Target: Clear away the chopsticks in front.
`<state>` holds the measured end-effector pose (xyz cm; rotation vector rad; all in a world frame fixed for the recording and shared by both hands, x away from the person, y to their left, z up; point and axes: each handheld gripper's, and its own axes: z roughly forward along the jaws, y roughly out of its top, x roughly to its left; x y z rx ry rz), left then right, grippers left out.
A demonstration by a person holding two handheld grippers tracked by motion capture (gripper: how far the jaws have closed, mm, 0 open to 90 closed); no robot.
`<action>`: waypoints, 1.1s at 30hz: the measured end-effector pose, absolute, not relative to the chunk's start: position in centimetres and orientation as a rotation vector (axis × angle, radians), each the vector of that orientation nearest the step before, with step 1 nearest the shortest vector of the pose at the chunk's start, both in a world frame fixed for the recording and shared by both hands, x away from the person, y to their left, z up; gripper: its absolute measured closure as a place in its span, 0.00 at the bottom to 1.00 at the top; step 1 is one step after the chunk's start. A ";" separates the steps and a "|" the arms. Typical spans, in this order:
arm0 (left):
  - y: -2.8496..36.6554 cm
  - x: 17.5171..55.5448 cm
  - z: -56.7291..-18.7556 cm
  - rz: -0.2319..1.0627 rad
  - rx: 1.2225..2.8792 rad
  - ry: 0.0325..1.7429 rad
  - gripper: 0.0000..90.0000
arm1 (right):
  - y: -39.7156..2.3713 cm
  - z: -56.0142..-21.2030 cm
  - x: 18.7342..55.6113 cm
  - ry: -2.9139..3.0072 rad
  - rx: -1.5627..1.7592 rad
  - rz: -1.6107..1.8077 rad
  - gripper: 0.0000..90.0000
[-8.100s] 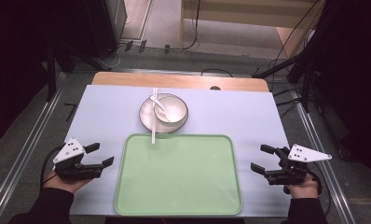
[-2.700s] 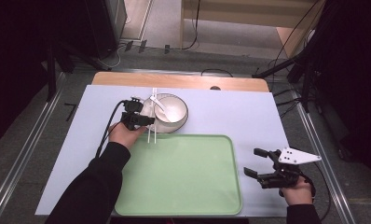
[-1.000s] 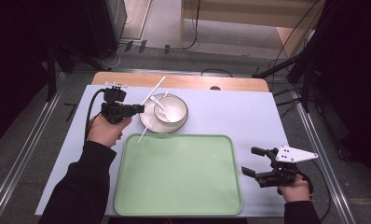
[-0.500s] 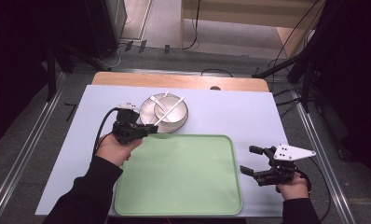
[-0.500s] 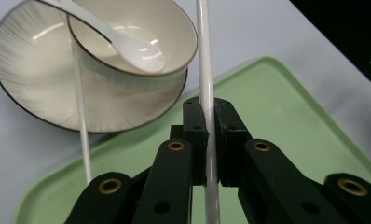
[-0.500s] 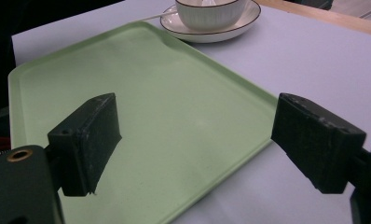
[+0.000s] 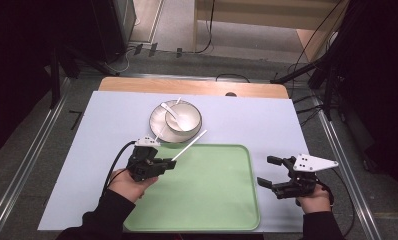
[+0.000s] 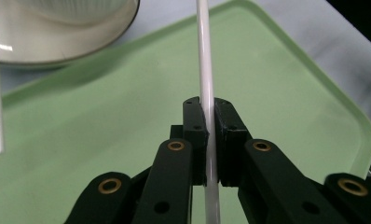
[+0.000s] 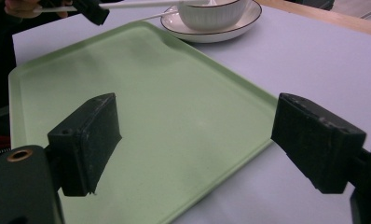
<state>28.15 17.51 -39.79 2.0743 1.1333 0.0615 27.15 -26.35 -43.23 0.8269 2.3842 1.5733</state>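
Note:
My left gripper [image 7: 168, 163] is shut on a thin white chopstick [image 7: 189, 145], held over the far left corner of the green tray [image 7: 207, 205]; the stick points up and to the right toward the bowl. In the left gripper view the chopstick [image 8: 203, 56] runs upright between the closed pads of my left gripper [image 8: 206, 114]. A second white chopstick [image 7: 159, 134] leans on the plate [image 7: 157, 120] under the white bowl [image 7: 184, 121], which holds a white spoon [image 7: 169, 110]. My right gripper [image 7: 265, 171] stands open and empty beside the tray's right edge.
A pale blue mat [image 7: 87, 150] covers the table, with a wooden strip [image 7: 187, 86] at the far edge. Metal rails [image 7: 42, 145] run along both sides. In the right gripper view the tray [image 9: 151, 93] lies between the wide jaws, with the bowl [image 9: 211, 14] behind.
My left gripper has come down and toward the near side, from beside the bowl to over the tray's far left corner, carrying one chopstick. The right gripper has stayed put.

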 end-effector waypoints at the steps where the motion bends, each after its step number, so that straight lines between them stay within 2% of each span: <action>1: 17.6 28.0 -40.1 0.041 2.076 1.139 0.95 | -26.3 -43.2 27.2 2.385 0.827 1.573 0.17; 12: 17.2 27.5 -43.6 -0.063 2.174 1.161 0.95 | -26.1 -43.2 27.4 2.395 0.817 1.571 0.17; 20: 16.5 27.7 -45.2 -0.074 2.230 1.176 0.94 | -25.8 -43.2 27.7 2.402 0.806 1.573 0.17; 33: 16.9 27.6 -45.2 -0.078 2.223 1.159 0.89 | -25.3 -43.2 28.1 2.421 0.782 1.579 0.17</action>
